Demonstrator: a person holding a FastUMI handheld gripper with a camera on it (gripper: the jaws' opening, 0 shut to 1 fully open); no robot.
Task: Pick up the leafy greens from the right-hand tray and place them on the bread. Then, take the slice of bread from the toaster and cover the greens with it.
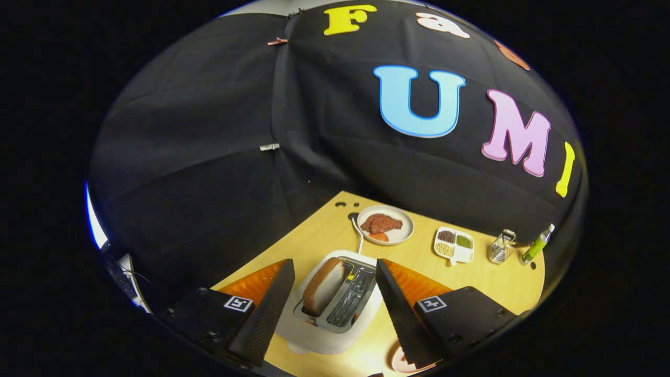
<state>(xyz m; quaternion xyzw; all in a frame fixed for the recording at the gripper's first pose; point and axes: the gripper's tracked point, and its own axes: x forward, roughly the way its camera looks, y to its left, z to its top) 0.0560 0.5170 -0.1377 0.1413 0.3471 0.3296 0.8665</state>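
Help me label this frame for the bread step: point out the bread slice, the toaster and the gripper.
bread slice [323, 286]: gripper view, its crust.
toaster [335, 335]: gripper view, its white front wall.
gripper [335, 314]: gripper view, midway between its open fingers.

- Staged recording booth got up as a kitchen corner, not a lived-in home.
- Walled with black cloth [209, 173], pinned together by clips [269, 147] along the seams.
- Furnished with a pale wooden tabletop [502, 283] drilled with cable holes.
- Set with kitchen props: white two-slot toaster [335, 309] holding a bread slice [323, 285], plate of meat [386, 225], divided dish of grains [454, 244], metal grater [502, 246], green bottle [536, 245].
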